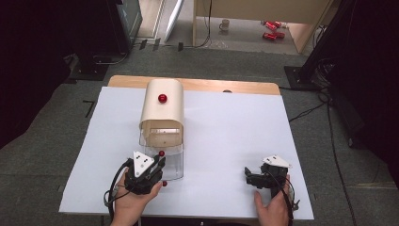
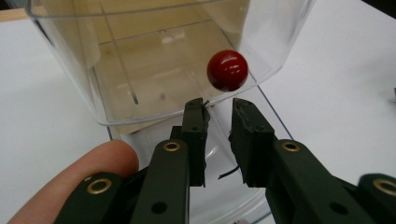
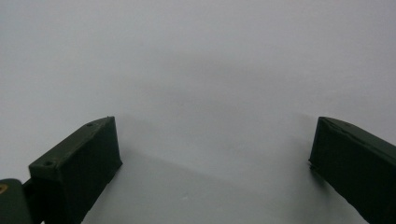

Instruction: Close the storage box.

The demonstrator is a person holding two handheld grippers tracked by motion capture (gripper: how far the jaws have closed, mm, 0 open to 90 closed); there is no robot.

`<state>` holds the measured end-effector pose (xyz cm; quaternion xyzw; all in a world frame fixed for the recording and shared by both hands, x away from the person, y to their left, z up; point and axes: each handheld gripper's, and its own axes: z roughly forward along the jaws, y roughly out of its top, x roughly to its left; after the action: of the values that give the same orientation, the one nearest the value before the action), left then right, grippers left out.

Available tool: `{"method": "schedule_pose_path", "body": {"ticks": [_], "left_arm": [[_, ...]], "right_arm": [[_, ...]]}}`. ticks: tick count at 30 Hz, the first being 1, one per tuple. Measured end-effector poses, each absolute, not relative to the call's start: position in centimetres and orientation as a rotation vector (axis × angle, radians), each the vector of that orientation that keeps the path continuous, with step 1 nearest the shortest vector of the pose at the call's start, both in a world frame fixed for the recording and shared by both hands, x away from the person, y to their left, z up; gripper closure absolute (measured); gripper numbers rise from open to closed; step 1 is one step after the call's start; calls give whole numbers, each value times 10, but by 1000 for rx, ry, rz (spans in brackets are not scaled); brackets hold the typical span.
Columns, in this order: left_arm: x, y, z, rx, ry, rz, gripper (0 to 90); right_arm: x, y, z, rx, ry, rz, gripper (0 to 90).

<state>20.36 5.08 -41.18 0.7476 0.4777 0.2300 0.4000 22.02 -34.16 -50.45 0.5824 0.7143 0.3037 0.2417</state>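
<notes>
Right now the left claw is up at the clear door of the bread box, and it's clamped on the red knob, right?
Not clamped. In the left gripper view the left claw sits just below the red knob with a narrow gap between its jaws and nothing in it. It is indeed up at the clear door of the bread box.

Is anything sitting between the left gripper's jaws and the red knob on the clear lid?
Nothing visible. In the left gripper view the left gripper has its jaws slightly apart just below the red knob on the clear lid, with open air between them. The right gripper rests apart on the white tabletop.
</notes>
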Motion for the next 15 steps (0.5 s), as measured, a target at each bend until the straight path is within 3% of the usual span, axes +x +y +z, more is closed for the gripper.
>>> {"method": "schedule_pose_path", "body": {"ticks": [15], "left_arm": [[223, 50, -408, 1880, 1220, 619, 762]], "right_arm": [[220, -342, -505, 1592, 1953, 830, 15]]}}
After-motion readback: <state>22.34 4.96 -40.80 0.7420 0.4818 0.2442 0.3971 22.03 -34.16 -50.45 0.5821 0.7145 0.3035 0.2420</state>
